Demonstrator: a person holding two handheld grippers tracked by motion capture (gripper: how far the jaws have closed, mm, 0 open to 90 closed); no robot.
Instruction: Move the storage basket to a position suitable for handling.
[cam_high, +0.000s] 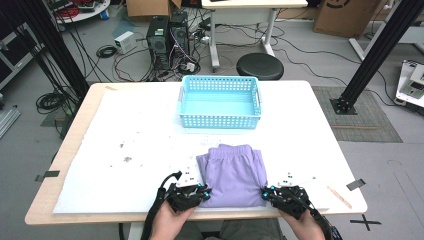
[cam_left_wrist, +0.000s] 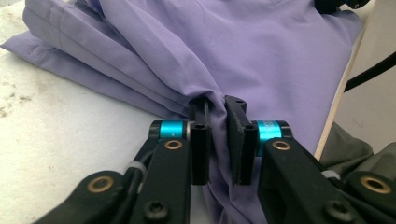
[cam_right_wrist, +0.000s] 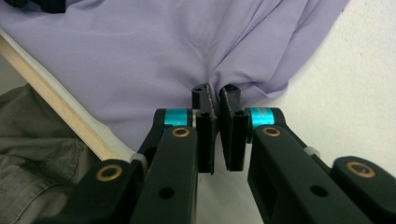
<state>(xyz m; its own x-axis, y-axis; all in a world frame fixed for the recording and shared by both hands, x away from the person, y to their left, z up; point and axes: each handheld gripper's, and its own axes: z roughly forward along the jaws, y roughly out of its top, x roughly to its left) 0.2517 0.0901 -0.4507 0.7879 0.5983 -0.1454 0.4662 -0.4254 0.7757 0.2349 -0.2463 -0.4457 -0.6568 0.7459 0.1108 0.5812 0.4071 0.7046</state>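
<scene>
A folded purple garment (cam_high: 232, 172) with an elastic waistband at its far end lies on the white sheet near the table's front edge. My left gripper (cam_high: 204, 194) sits at its near left corner. In the left gripper view, this gripper (cam_left_wrist: 218, 109) is shut on a bunched fold of the purple cloth (cam_left_wrist: 243, 46). My right gripper (cam_high: 265, 192) is at the near right corner. In the right gripper view, its jaws (cam_right_wrist: 215, 93) pinch a small pucker of the cloth (cam_right_wrist: 140, 51), which gathers into creases at the tips.
A light blue perforated basket (cam_high: 220, 120) stands empty at the back middle of the table. The white sheet (cam_high: 130, 130) has dark specks at its left. The table's wooden front edge (cam_right_wrist: 56, 112) runs just behind the grippers. A black stool (cam_high: 260, 65) and computer towers (cam_high: 167, 40) stand beyond the table.
</scene>
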